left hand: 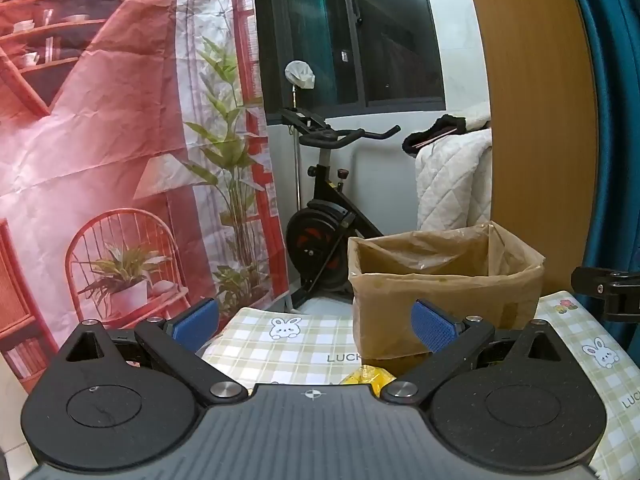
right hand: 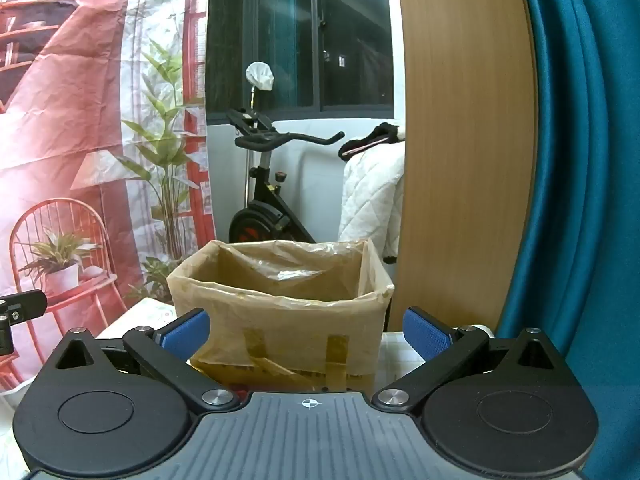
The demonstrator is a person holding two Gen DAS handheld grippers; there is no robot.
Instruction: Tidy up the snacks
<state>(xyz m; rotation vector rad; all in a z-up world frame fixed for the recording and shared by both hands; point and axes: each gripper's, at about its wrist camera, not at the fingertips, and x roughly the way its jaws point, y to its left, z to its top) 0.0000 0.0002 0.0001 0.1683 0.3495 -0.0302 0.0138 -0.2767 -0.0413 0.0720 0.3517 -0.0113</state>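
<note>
A brown cardboard box (left hand: 444,292) lined with a clear plastic bag stands on the table with the checked bunny tablecloth (left hand: 280,344). In the left wrist view my left gripper (left hand: 316,322) is open, its blue pads wide apart over the cloth, with the box just ahead to the right. A yellow snack packet (left hand: 366,376) peeks out just above the gripper body, below the box. In the right wrist view my right gripper (right hand: 306,330) is open too, its pads either side of the same box (right hand: 284,312), apart from it. Nothing is held.
A red printed backdrop (left hand: 120,140) hangs at the left. An exercise bike (left hand: 324,208) and a white quilt (left hand: 452,184) stand behind the table. A wooden panel (right hand: 464,140) and a teal curtain (right hand: 580,200) close the right side. Part of the other gripper (left hand: 608,288) shows at the right edge.
</note>
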